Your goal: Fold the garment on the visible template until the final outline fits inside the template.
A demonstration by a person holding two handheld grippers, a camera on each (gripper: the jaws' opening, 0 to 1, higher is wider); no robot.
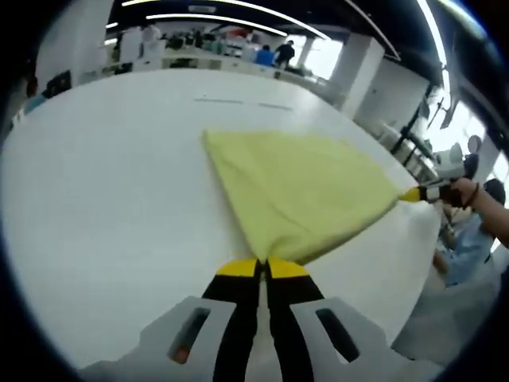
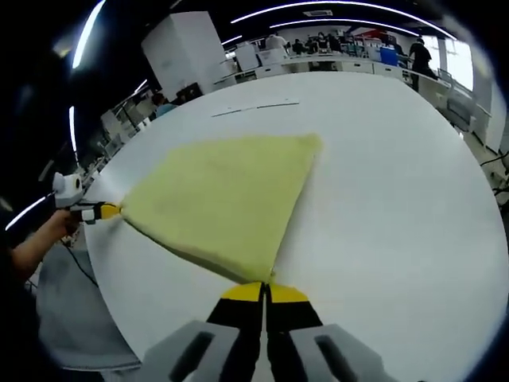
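Garment point(image 1: 298, 191): yellow cloth, spread over white table point(image 1: 103, 207); two near corners held taut
Left gripper point(image 1: 262, 267): clenched on one corner
Right gripper point(image 2: 265, 291): clenched on the other corner

Garment point(image 1: 298, 191) on table point(image 1: 103, 199)

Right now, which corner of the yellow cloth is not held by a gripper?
The far corner of the yellow cloth: it lies free on the table, while the left gripper and right gripper pinch the near two.

Bare white table point(image 1: 103, 199) surrounds the yellow garment point(image 1: 302, 191); apparently nothing obstructs.
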